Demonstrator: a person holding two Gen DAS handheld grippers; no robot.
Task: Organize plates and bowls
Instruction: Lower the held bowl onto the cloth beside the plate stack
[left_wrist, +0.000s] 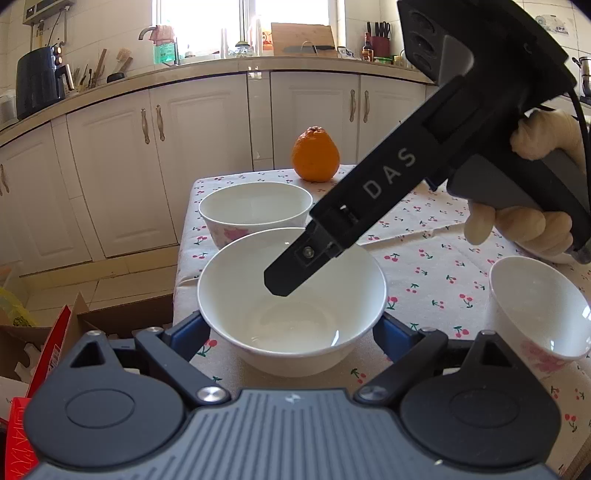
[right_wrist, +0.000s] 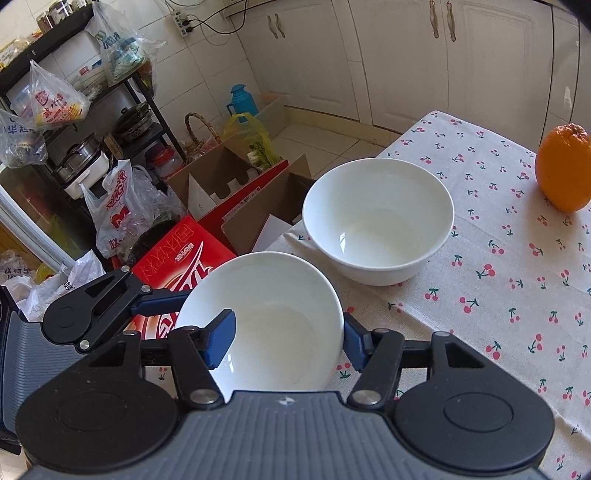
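Observation:
A plain white bowl (left_wrist: 236, 295) hangs between both grippers at the near left corner of the table. My left gripper (left_wrist: 290, 330) clamps it from both sides, blue pads (left_wrist: 190, 330) against its outer wall. My right gripper (right_wrist: 284, 343) reaches in from the right. One of its fingers (left_wrist: 291, 269) dips inside the bowl (right_wrist: 280, 314) and the other pad (right_wrist: 352, 341) lies against the outside wall, so the jaws pinch that wall. A second white bowl (left_wrist: 255, 206) with pink flowers stands behind it, also visible in the right wrist view (right_wrist: 376, 221). A third bowl (left_wrist: 539, 306) sits at the right.
An orange (left_wrist: 316, 155) stands at the far edge of the cherry-print tablecloth (left_wrist: 424, 236). Open cardboard boxes and a red carton (right_wrist: 177, 254) lie on the floor just past the table's left edge. Bags and a cluttered rack (right_wrist: 74, 122) stand beyond. A hand (left_wrist: 532, 225) holds the right gripper.

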